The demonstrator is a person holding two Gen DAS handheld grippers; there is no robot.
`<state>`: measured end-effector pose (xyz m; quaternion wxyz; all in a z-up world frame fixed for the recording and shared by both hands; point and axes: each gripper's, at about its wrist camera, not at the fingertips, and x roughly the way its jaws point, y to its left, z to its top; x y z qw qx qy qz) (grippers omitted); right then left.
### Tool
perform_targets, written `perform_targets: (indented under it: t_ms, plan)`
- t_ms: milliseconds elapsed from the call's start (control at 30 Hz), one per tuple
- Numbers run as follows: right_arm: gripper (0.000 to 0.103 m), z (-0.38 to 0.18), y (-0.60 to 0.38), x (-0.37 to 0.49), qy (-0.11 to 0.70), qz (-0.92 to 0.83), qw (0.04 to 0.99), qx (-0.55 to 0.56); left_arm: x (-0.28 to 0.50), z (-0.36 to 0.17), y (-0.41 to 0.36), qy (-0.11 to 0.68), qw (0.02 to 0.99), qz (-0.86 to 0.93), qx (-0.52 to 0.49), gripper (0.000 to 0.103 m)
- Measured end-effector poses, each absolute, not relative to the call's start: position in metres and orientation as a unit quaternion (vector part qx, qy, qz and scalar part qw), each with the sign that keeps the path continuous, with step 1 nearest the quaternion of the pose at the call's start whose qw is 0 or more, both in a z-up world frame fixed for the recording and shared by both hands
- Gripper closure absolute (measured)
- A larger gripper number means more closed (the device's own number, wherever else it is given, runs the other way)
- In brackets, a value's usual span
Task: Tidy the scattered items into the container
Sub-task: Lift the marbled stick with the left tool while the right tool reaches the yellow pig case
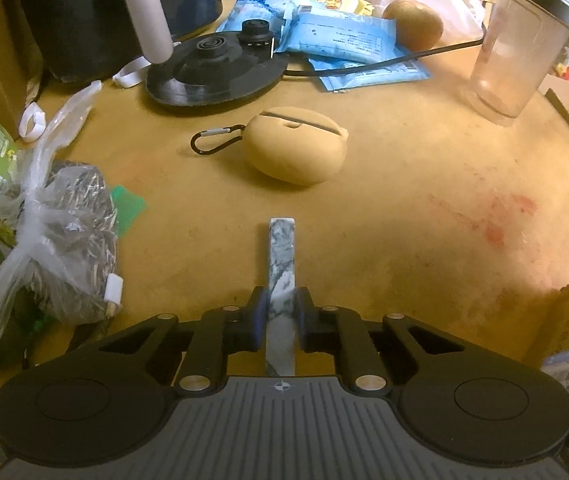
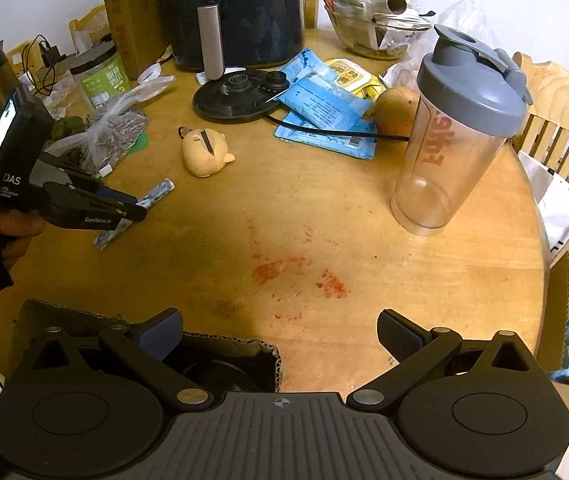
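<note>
My left gripper [image 1: 281,300] is shut on a long thin marbled blue-white packet [image 1: 282,264], which pokes forward just above the round wooden table [image 1: 404,208]. In the right wrist view the same left gripper [image 2: 132,206] holds that packet [image 2: 156,194] at the table's left side. Ahead of it lies a tan earbud case [image 1: 296,146] with a black carabiner [image 1: 214,142]. My right gripper [image 2: 280,334] stands open and empty at the near table edge, above a cardboard box [image 2: 204,344] whose torn rim shows beneath it.
A clear shaker bottle [image 2: 456,136] with a grey lid stands at right. Blue packets [image 2: 324,108], a fruit [image 2: 396,110], a black kettle base [image 2: 236,94] with its cord and a dark air fryer [image 2: 236,8] crowd the back. A plastic bag of seeds [image 1: 64,240] lies left.
</note>
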<state>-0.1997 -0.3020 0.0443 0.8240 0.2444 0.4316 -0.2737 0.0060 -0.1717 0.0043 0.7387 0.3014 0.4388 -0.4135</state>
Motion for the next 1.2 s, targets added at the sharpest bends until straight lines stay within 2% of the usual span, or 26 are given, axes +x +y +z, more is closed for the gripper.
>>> perform_targets:
  t_ms: [767,1200]
  plan:
    - [0.0,0.049,-0.33,-0.202,0.424,-0.234,0.857,0.175,-0.035,0.106,-0.118,0.426,0.821,-0.335,0.179,0.087]
    - [0.0,0.049,-0.348,-0.184,0.42,-0.201,0.872,0.152,-0.061,0.121,-0.094,0.449,0.831,-0.301,0.131,0.087]
